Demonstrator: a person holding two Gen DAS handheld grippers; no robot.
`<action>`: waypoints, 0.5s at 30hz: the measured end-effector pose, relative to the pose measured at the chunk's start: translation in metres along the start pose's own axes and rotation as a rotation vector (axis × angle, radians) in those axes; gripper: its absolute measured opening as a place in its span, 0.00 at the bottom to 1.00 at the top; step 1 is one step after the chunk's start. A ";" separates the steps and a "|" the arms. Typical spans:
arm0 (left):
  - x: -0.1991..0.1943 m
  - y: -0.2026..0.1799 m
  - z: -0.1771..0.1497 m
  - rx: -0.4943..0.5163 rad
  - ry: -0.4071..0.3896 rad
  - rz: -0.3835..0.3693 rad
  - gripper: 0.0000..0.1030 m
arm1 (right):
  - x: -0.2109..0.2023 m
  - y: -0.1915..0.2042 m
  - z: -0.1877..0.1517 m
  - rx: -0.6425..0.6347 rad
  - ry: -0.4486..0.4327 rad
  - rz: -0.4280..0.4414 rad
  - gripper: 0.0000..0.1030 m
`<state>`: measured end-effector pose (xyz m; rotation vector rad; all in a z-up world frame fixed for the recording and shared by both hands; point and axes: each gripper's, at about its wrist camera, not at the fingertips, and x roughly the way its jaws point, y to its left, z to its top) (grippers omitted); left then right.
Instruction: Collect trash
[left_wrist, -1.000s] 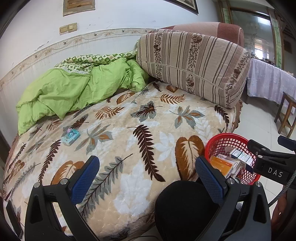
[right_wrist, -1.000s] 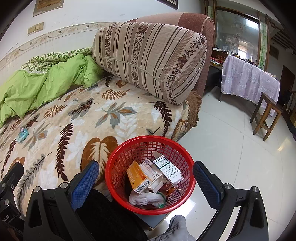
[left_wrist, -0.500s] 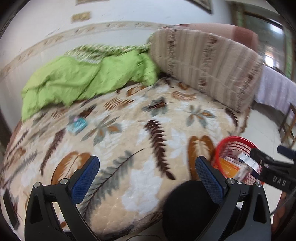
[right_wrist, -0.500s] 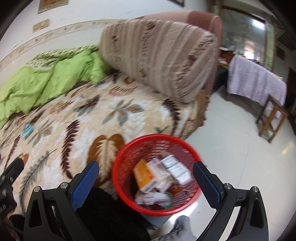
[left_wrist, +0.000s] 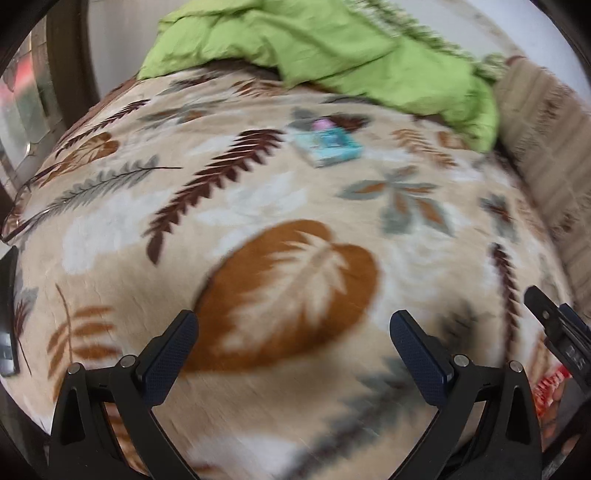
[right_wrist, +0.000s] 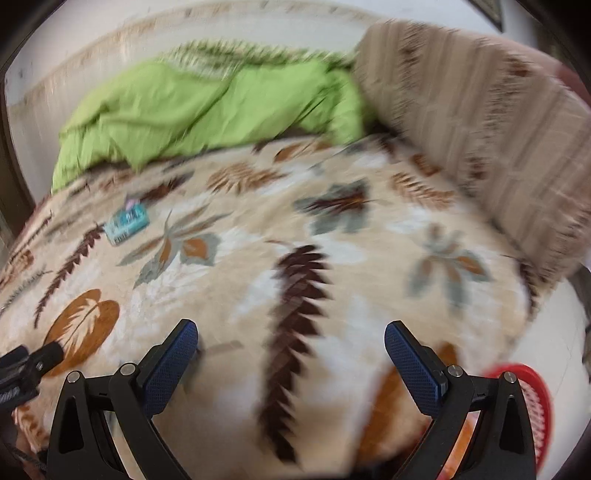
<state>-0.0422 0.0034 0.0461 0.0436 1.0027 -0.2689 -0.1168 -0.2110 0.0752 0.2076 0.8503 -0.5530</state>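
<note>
left wrist view | leaf-print blanket (left_wrist: 295, 266) filled frame | green quilt (left_wrist: 332, 40) at 12 o'clock | red basket (right_wrist: 532, 402) at 4 o'clock in right view | teal packet (left_wrist: 328, 146) lay on blanket, 12 o'clock | left gripper (left_wrist: 293, 332) and right gripper (right_wrist: 291, 341) jaws spread apart, empty

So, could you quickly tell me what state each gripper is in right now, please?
Left gripper: open, holding nothing, above the leaf-print blanket.
Right gripper: open, holding nothing.

Left gripper (left_wrist: 293, 347) and right gripper (right_wrist: 290, 349), black angular frames, silver round screws near each finger base, fingers faced with dark blue textured pads (left_wrist: 168, 363)
</note>
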 end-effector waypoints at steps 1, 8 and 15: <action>0.005 0.003 0.003 0.000 0.004 0.014 1.00 | 0.017 0.008 0.005 -0.006 0.028 0.001 0.99; 0.053 0.008 0.030 0.032 0.024 0.044 1.00 | 0.102 0.041 0.026 0.004 0.103 -0.047 0.99; 0.073 0.009 0.038 0.083 -0.036 0.073 1.00 | 0.119 0.044 0.031 0.028 0.134 -0.062 0.99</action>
